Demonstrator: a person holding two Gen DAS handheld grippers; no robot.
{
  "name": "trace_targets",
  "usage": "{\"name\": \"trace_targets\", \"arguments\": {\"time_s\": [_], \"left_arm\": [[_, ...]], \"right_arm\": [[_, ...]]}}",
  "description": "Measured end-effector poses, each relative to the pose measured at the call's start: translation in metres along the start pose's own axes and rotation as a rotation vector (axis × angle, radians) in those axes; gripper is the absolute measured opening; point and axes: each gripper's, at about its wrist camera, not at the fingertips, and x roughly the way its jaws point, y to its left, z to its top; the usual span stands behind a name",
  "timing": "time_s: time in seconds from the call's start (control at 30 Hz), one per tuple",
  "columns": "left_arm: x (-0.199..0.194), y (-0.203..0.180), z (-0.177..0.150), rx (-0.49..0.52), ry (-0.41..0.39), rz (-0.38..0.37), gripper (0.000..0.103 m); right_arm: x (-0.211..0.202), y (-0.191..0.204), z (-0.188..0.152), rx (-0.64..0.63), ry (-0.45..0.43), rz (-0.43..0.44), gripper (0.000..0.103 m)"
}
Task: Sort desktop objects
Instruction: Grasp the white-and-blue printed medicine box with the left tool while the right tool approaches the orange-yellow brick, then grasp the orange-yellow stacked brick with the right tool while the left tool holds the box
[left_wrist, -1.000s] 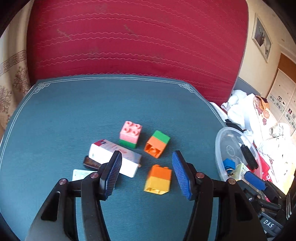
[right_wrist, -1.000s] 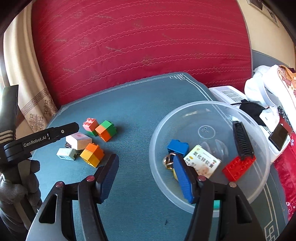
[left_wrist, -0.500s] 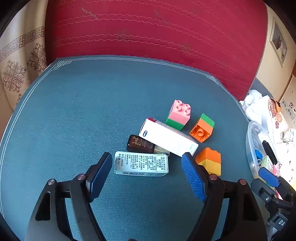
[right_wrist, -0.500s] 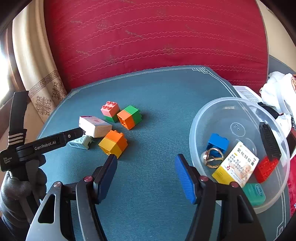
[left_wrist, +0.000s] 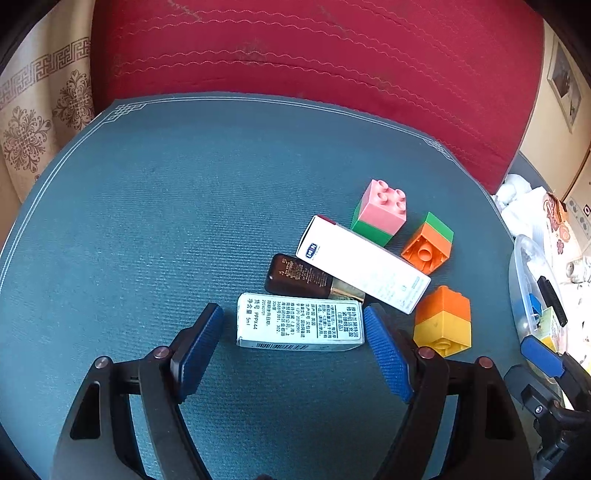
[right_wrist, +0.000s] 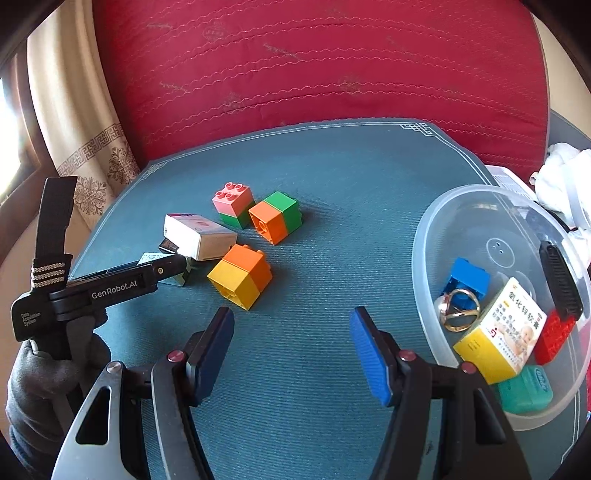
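We read "PPX44" and "5ml" on the pale printed carton (left_wrist: 300, 320), which lies flat on the teal-matted counter (left_wrist: 147, 221), long axis running across the left wrist view, between the spread pads of our left claw (left_wrist: 293, 325), neither pad pressing it. The left claw's body reads "GenRobot.AI". Our right claw (right_wrist: 291, 325) is spread over bare mat, empty, beside the clear bowl (right_wrist: 424, 236).

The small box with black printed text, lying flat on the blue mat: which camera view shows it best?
The left wrist view. There the printed box lies whole and unobstructed between the open left gripper fingers, its text side up. In the right wrist view, only a small piece of it shows behind the left gripper's finger.
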Motion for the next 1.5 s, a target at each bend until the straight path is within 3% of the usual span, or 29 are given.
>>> {"name": "trace_targets", "arguments": {"time_s": [0.5, 0.63, 0.87, 1.07, 1.2, 1.5], "left_arm": [[0.002, -0.005, -0.008, 0.066, -0.030, 0.060, 0.081], [-0.001, -0.004, -0.009, 0.063, -0.043, 0.066, 0.069], [-0.007, 0.003, -0.012, 0.050, -0.061, 0.066, 0.069], [-0.020, 0.011, -0.016, 0.032, -0.119, 0.140, 0.069], [-0.030, 0.020, -0.014, 0.015, -0.159, 0.185, 0.069], [-0.024, 0.024, -0.011, -0.015, -0.152, 0.160, 0.069]], "right_arm": [[0.010, 0.010, 0.000, -0.016, 0.030, 0.006, 0.069], [0.011, 0.014, 0.001, -0.028, 0.035, 0.010, 0.069], [0.020, 0.025, 0.002, -0.057, 0.050, 0.015, 0.069], [0.034, 0.033, 0.009, -0.063, 0.069, 0.036, 0.069], [0.049, 0.040, 0.015, -0.082, 0.080, 0.010, 0.069], [0.074, 0.056, 0.024, -0.110, 0.090, -0.047, 0.069]]}}
